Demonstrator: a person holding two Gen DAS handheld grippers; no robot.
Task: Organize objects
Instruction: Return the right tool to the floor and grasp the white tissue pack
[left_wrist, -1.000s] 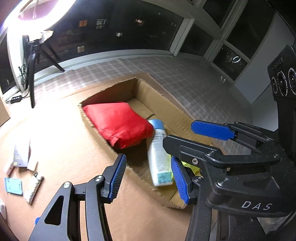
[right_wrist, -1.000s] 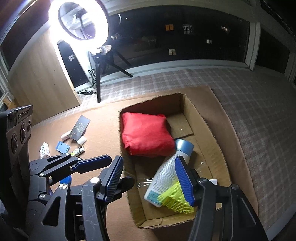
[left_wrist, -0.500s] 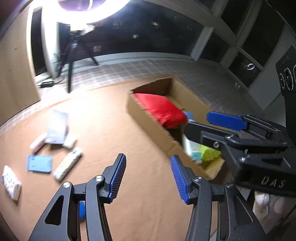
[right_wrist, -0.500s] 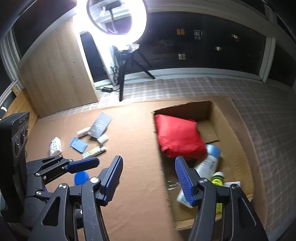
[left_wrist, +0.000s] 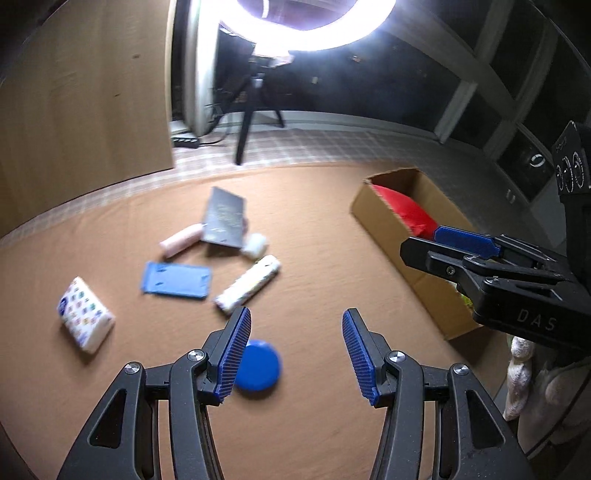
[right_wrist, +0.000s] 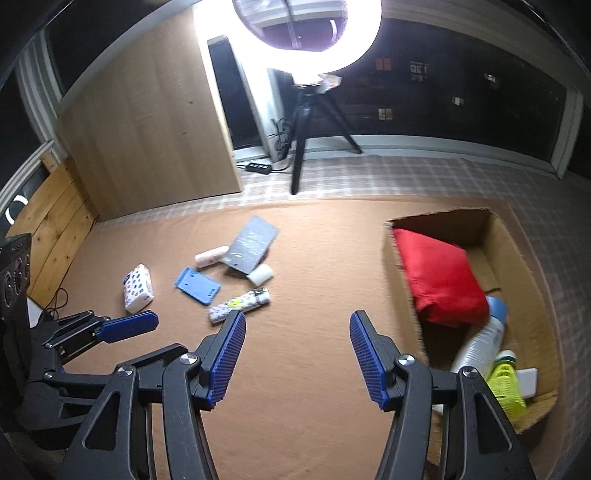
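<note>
Hovering spread and empty, the left claw (left_wrist: 295, 350) could skid the flat blue disc (left_wrist: 257, 365) off the counter's (left_wrist: 332, 258) near edge.

Both wrist views look forward and down over open jaws at the brown surface (left_wrist: 317, 229). The left one sits lower and nearer. Both share the scattered items, cardboard box (right_wrist: 517, 254) and ring light (right_wrist: 306, 37).
</note>
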